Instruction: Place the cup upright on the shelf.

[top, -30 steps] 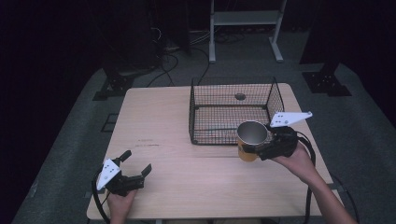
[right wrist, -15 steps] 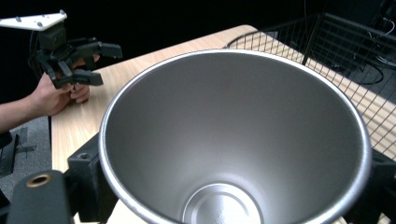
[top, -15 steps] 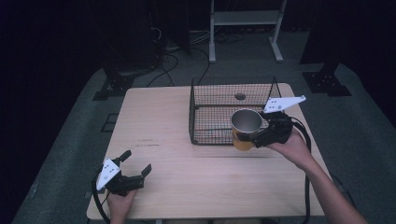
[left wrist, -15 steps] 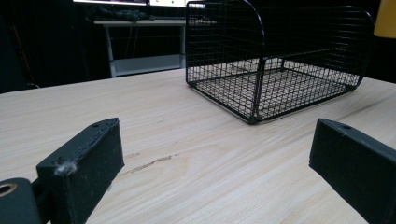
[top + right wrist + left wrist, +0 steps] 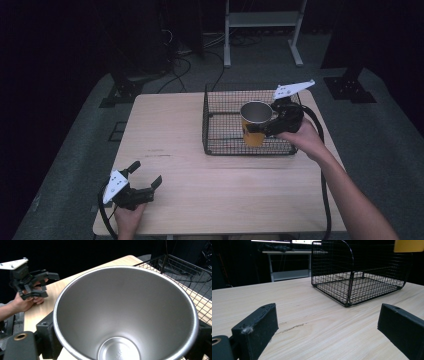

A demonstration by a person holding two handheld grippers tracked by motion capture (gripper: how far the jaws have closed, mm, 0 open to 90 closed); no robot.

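Observation:
A yellow cup [image 5: 251, 136] with a steel inside hangs upright over the black wire basket [image 5: 220, 135], just behind its front wall. My right gripper [image 5: 262, 129] is shut on the cup, one jaw on each side of it, as the right gripper view shows around the cup [image 5: 125, 315]. My left gripper [image 5: 146, 173] rests low over the table's front left corner, open with nothing between its jaws [image 5: 329, 325]. In the left gripper view the basket [image 5: 352, 277] stands ahead, and the cup's yellow base [image 5: 408, 245] shows at the top right.
The light wooden table [image 5: 170, 130] is bare left of the basket. The basket floor holds nothing that I can see. Beyond the table stand a white shelf frame [image 5: 260, 20], dark stands and floor cables. The other hand and its gripper [image 5: 41, 283] appear far left in the right gripper view.
My right gripper has lifted the cup from the table in front of the basket and carried it back over the front wall. The left gripper has not moved.

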